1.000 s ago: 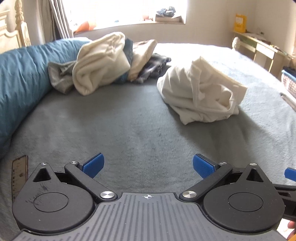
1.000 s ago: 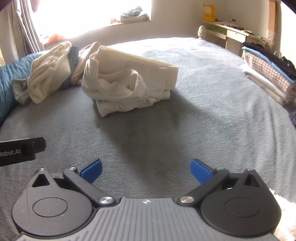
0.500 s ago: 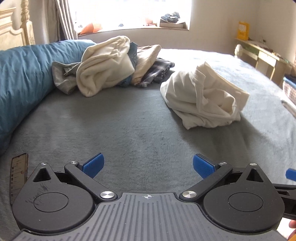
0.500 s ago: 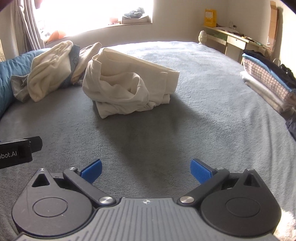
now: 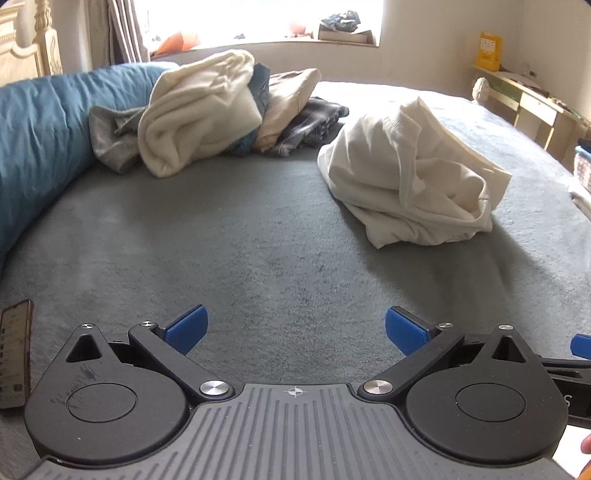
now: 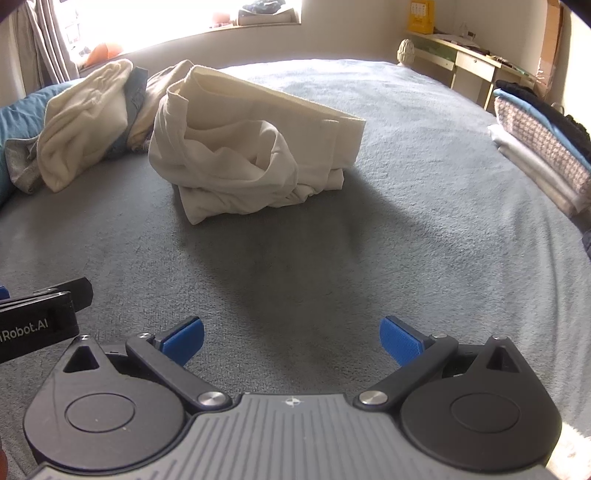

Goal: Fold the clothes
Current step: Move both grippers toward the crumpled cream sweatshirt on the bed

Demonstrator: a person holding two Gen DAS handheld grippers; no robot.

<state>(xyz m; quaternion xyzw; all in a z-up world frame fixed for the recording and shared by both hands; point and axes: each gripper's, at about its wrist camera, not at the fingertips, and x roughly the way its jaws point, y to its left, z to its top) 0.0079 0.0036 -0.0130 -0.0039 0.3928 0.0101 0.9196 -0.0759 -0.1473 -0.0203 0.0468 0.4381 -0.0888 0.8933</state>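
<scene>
Both cameras sit low over the bed (image 5: 258,240), each just behind its own fingers, and look forward toward the window (image 5: 258,18). The left view is nearer the pillow (image 5: 33,140) side, the right view nearer the desk (image 6: 465,62). Both share the cream garment (image 5: 410,177) – mid-distance – and the pile (image 6: 81,122) behind it.

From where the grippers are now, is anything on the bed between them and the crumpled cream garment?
Nothing visible. Both the left gripper and right gripper are open, with only bare grey bedcover ahead up to the cream garment. The clothes pile sits off to the left, clear of the approach.
</scene>
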